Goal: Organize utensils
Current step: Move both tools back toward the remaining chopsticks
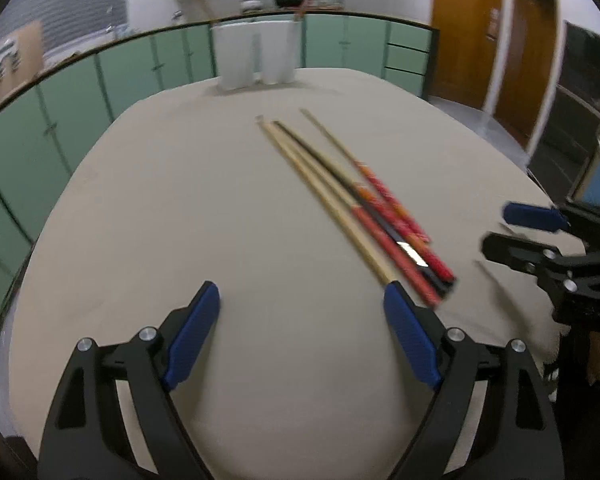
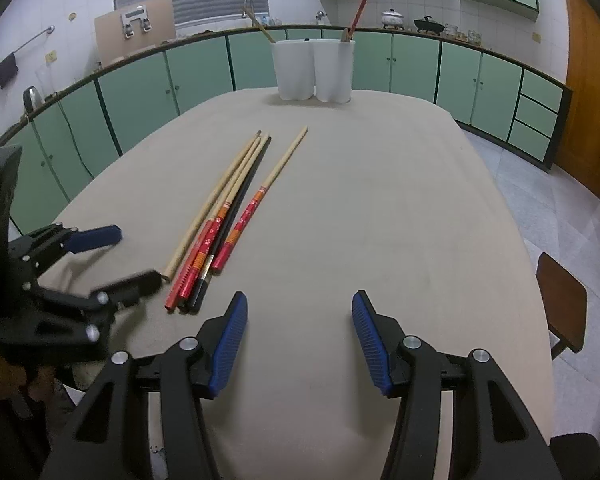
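Observation:
Several chopsticks (image 1: 360,208) lie in a loose bunch on the beige table (image 1: 180,208): plain wooden ones, red patterned ones and a black one (image 2: 228,220). At the table's far edge stands a white twin-cup holder (image 2: 314,70) with a wooden chopstick in one cup and a red one in the other; the holder (image 1: 256,56) also shows in the left wrist view. My left gripper (image 1: 302,292) is open, its right finger close to the near end of a plain chopstick. My right gripper (image 2: 300,300) is open over bare cloth, right of the bunch. Each gripper shows in the other's view: left gripper (image 2: 128,260), right gripper (image 1: 496,230).
Green cabinets (image 2: 204,80) with a dark counter run behind the table. A wooden stool (image 2: 560,300) stands off the table's right side. Brown doors (image 1: 468,32) are at the far right. The table's right edge drops to a tiled floor (image 2: 540,184).

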`<state>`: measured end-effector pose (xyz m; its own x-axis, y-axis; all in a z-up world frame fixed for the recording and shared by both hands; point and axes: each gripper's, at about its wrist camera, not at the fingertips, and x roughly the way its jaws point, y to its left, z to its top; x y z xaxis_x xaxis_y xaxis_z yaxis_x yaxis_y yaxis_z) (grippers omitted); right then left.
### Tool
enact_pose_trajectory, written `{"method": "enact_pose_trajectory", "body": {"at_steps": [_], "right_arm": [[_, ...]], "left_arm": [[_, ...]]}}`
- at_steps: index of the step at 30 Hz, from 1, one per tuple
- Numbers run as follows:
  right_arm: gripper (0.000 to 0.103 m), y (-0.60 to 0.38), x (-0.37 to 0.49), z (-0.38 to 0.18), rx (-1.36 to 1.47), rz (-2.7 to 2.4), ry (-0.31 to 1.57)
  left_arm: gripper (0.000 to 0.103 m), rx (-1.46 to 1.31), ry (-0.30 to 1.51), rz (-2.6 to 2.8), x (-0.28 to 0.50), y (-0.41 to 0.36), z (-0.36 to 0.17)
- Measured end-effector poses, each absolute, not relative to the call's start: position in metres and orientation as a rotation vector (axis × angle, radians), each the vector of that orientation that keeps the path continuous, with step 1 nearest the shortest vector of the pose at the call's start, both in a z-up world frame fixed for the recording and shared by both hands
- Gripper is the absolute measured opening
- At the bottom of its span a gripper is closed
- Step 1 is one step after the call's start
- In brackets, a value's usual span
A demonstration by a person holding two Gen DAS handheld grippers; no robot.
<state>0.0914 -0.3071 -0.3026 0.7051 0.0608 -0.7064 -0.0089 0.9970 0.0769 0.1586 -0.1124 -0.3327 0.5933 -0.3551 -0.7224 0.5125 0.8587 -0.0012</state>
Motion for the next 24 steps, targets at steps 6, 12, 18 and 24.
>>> {"method": "enact_pose_trajectory", "body": {"at_steps": [6, 12, 18, 24], "right_arm": [[0.054, -0.290, 0.094, -0.310, 0.012, 0.062, 0.797], [0.056, -0.268, 0.106, -0.309, -0.008, 0.129, 0.790], [0.054, -0.263, 0.112, -0.310, -0.024, 0.101, 0.784], [0.042, -0.273, 0.123, -0.311, 0.004, 0.066, 0.776]], "left_arm": [[0.079, 0.190, 0.809, -0.508, 0.162, -0.101, -0.328], [0.078, 0.193, 0.833, -0.515, 0.161, -0.098, -0.328], [0.078, 0.220, 0.828, -0.542, 0.159, -0.100, -0.330], [0.080, 0.229, 0.822, -0.585, 0.155, -0.111, -0.330]]}}
